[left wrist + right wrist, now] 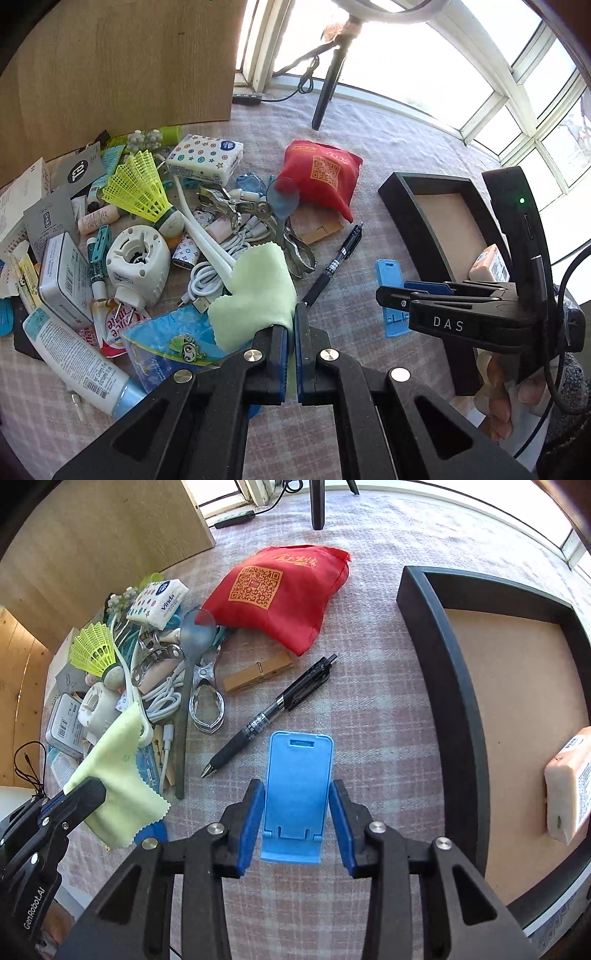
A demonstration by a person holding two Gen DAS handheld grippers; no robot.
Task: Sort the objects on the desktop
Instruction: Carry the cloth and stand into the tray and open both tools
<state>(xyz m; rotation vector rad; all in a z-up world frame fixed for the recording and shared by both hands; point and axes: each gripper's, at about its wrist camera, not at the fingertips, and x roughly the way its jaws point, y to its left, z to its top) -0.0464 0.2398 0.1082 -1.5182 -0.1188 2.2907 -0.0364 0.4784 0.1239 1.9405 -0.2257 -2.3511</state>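
Observation:
My left gripper (291, 325) is shut on a pale green cloth (255, 291) and holds it above the pile; the cloth also shows in the right wrist view (122, 782). My right gripper (297, 812) is open, its blue pads on either side of a blue phone stand (297, 794) that lies flat on the checked cloth; the pads look close to its edges but contact is unclear. In the left wrist view the right gripper (399, 299) sits over the stand (389, 271). A black tray (450, 686) at the right holds a pink packet (569, 794).
A black pen (273, 716) lies just beyond the stand. A red pouch (273, 594), a wooden clothespin (258, 672), a metal clip (205, 698) and a cluttered pile with a yellow shuttlecock (138, 188), cables and tubes fill the left. A wooden board (122, 62) stands behind.

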